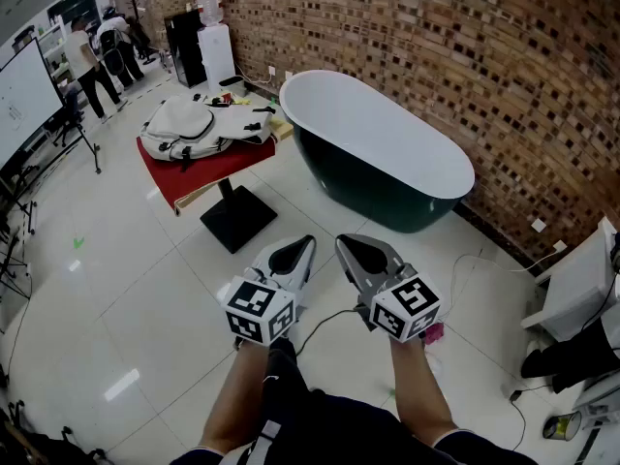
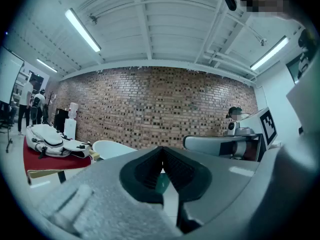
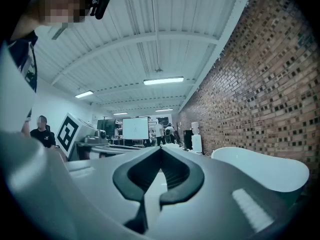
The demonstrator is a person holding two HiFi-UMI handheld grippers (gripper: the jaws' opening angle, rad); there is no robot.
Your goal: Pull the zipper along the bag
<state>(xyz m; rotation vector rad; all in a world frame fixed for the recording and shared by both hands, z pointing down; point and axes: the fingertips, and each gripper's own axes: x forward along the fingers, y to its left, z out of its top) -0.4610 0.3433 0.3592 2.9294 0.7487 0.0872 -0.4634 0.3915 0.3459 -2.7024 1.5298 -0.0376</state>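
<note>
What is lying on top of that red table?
A white bag with black straps lies across the red table, covering most of its top. A few small things sit behind it, too small to name. Whatever lies beneath the bag is hidden.

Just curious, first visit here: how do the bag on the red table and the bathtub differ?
The bag is soft and crumpled, lying on the red table; the bathtub is far larger and stands on the floor. The bag is mostly off-white; the bathtub is dark green outside. Neither is touched.
</note>
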